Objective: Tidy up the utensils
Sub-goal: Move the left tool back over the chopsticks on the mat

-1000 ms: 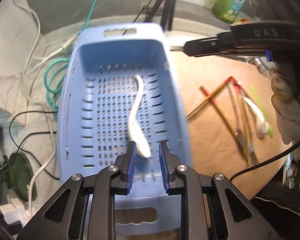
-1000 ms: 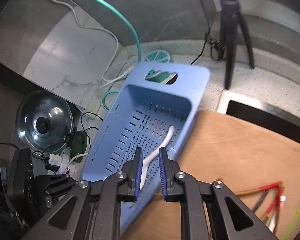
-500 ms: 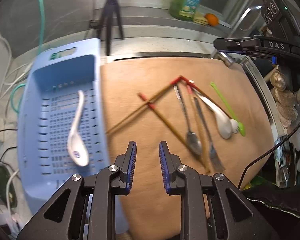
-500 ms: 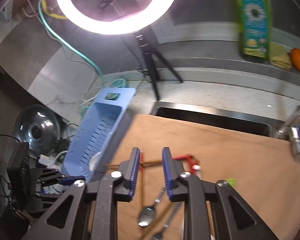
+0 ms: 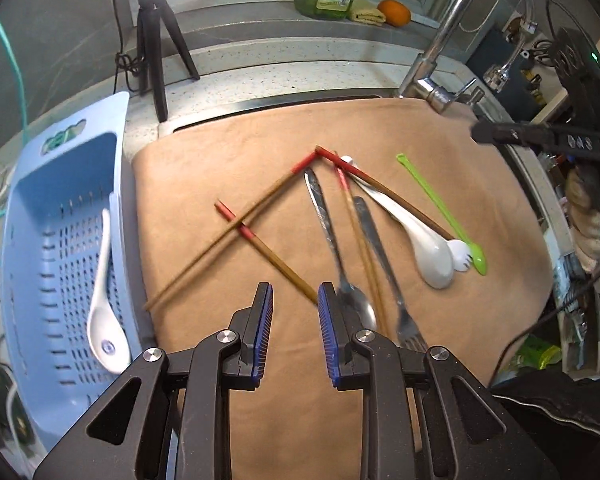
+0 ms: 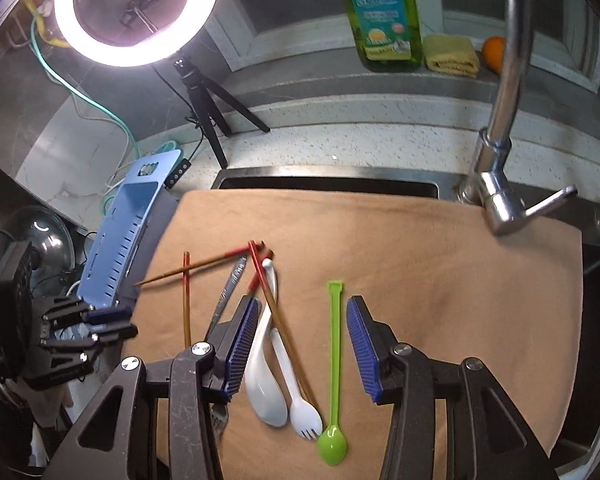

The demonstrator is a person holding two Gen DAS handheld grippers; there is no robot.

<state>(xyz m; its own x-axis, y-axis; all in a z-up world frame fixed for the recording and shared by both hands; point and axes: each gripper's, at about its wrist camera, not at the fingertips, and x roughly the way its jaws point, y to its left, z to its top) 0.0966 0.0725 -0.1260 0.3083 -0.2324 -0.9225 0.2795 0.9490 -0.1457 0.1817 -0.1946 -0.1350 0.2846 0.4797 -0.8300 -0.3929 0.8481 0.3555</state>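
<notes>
A tan mat [image 5: 440, 344] covers the worktop, with the blue basket [image 5: 28, 264] just off its left edge holding one white spoon [image 5: 104, 312]. On the mat lie crossed chopsticks [image 5: 220, 252], a metal spoon [image 5: 332, 240], a metal fork [image 5: 384, 268], a second white spoon [image 6: 262, 364], a white spork [image 6: 296, 388] and a green spoon [image 6: 333, 364]. The left tongs [image 5: 294, 320] hang slightly apart and empty over the mat's near side. The right tongs [image 6: 300, 344] have just been opening; both white pieces and the green spoon lie below the gap, unpinched. A faucet [image 6: 500, 128] rises behind the mat.
</notes>
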